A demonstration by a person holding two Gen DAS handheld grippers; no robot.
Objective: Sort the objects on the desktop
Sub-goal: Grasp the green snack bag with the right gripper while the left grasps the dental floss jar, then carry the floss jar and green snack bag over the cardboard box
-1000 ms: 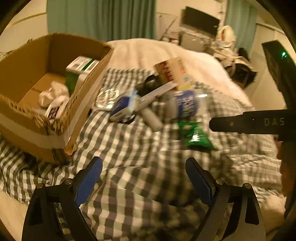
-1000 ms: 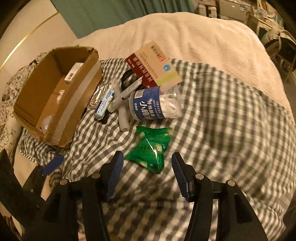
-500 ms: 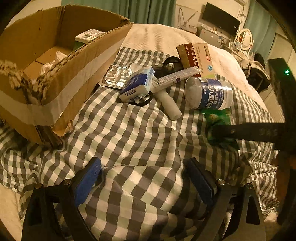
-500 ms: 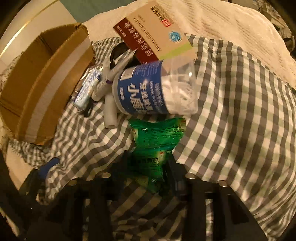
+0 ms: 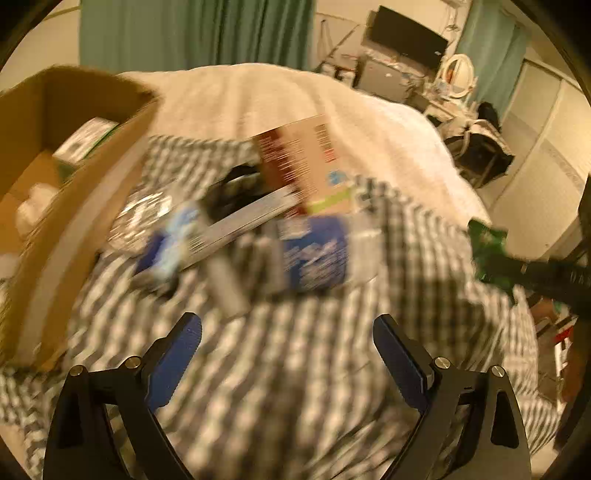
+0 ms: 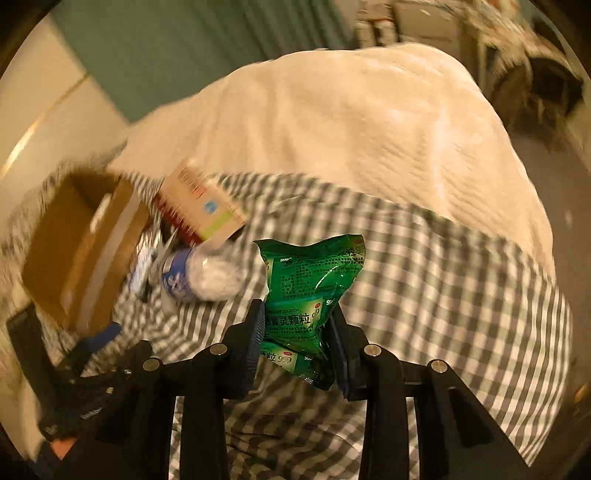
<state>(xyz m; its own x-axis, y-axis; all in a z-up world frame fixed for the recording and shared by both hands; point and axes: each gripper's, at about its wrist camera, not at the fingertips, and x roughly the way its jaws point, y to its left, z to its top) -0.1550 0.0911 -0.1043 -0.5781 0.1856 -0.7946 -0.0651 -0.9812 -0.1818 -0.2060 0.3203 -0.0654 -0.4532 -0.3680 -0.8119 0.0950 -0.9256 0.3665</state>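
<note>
Nearest in the right wrist view, the right tongs (image 6: pixel 297 341) are pinching a green foil sachet (image 6: pixel 312 295), their dark pads pressed against both of its sides so that it stands up between them, lifted clear of the checked cloth (image 6: pixel 443 295); its print shows "999" in a small red oval and large white Chinese characters reading 感冒灵颗粒 (the finer text above is too small to make out). In the left wrist view the left tongs (image 5: pixel 287 345) are spread wide with nothing between their blue pads (image 5: pixel 173 363), hanging over the same grey-and-white cloth, which lies on a bed. Beyond them the picture is smeared by motion: a clear tub with a blue label (image 5: pixel 317 254) lies on its side, with white writing on the label that cannot be read, beside a long white tube (image 5: pixel 243 225) and a blue-and-white packet (image 5: pixel 166 247). Just past these, a flat red-and-tan medicine box (image 5: pixel 306 166) with a barcode and a green stripe rests tilted on the pile. To the left stands an open cardboard box (image 5: pixel 74 206) with a pale tape band along its side and a green-and-white carton (image 5: pixel 85 138) inside. Farther off are the cream bedspread (image 5: pixel 295 96), green curtains (image 5: pixel 192 33) and a dark screen (image 5: pixel 404 37)
</note>
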